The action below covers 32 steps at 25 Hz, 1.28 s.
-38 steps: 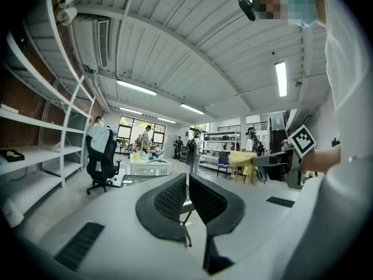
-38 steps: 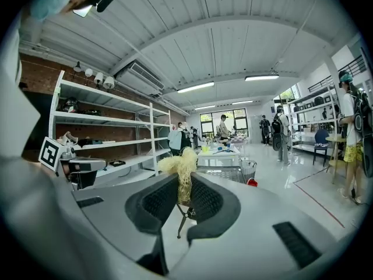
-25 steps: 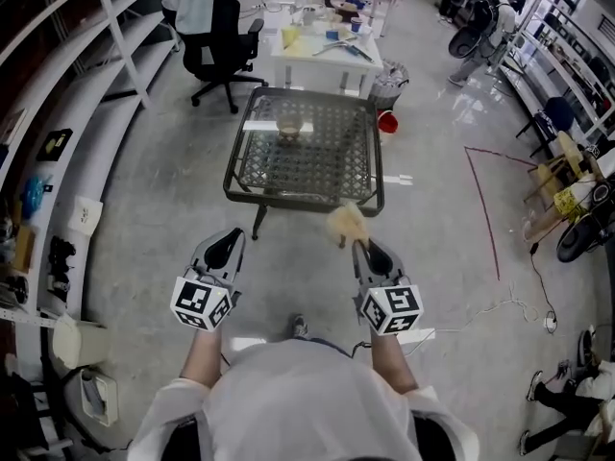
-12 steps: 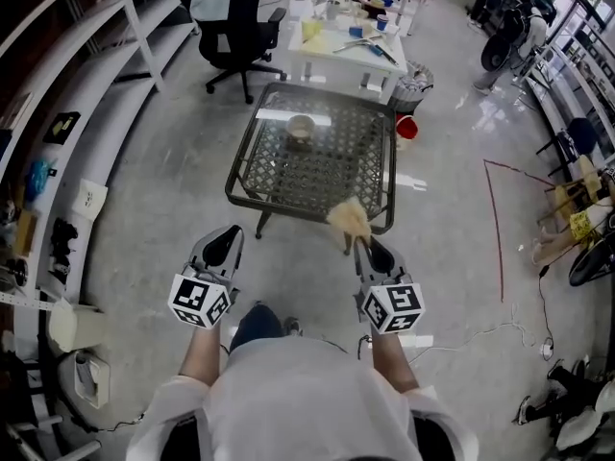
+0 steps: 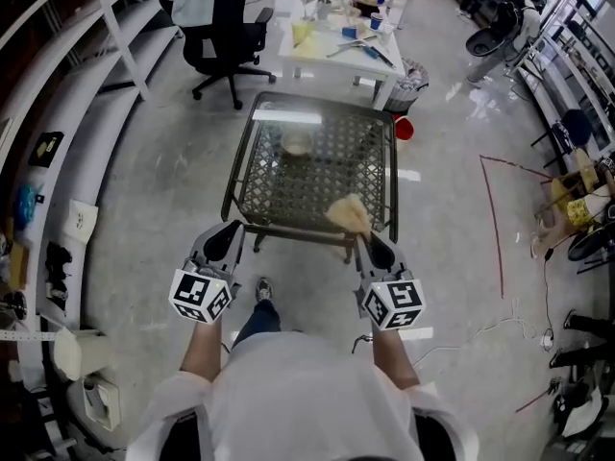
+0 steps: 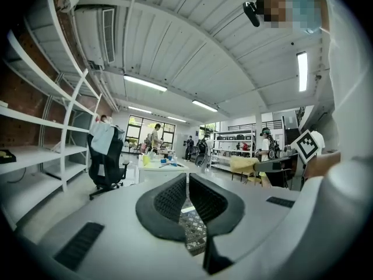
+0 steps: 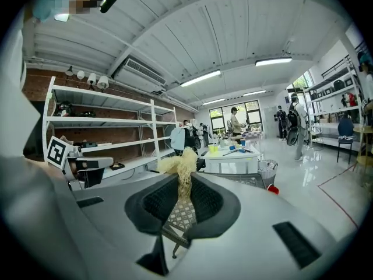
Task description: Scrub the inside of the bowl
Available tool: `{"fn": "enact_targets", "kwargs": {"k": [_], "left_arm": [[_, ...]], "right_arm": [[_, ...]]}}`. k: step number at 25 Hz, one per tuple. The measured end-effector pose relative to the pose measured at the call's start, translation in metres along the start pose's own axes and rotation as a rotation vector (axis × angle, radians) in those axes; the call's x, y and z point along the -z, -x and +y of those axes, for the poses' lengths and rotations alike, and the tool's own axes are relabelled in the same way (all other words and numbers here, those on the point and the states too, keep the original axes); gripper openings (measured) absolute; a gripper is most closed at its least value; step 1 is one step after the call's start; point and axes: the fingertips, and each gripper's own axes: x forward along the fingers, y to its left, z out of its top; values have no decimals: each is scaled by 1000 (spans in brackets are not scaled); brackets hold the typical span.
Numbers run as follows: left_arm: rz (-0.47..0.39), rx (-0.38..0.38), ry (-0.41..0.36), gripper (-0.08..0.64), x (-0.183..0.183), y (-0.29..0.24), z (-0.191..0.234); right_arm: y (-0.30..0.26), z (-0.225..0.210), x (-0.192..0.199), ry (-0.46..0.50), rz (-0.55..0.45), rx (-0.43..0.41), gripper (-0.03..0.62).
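Bowl (image 5: 296, 143) upper centre, not yet reached
Scrubber (image 5: 348, 213) clamped in right claw (image 5: 362, 242); left claw (image 5: 233, 230) closed, empty: open it to steady bowl.

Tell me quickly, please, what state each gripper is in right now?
Left gripper: shut, empty.
Right gripper: shut on the scrubber.

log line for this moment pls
left hand-held gripper: shut, empty | right hand-held gripper: shut on scrubber | bowl: on mesh table, not reached | scrub: not started
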Motion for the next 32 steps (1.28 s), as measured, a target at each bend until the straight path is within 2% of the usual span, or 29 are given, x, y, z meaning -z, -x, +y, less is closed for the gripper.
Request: {"fn": "enact_targets", "kwargs": {"k": [11, 16, 22, 27, 32], "left_arm": [[-31, 92, -35, 41, -43, -73, 97], [-24, 129, -25, 41, -42, -92, 127], [5, 183, 19, 41, -31, -122, 131], [16, 179, 36, 41, -29, -147, 138], [13, 173, 18, 41, -37, -177, 141]], "right_arm": [[-100, 1, -47, 20, -49, 84, 69], [-126, 3, -50, 12, -52, 124, 69], [-142, -9, -47, -4, -30, 158, 69], [-161, -26, -50, -12, -27, 149, 69], [-187, -44, -58, -6, -31, 118, 69]]}}
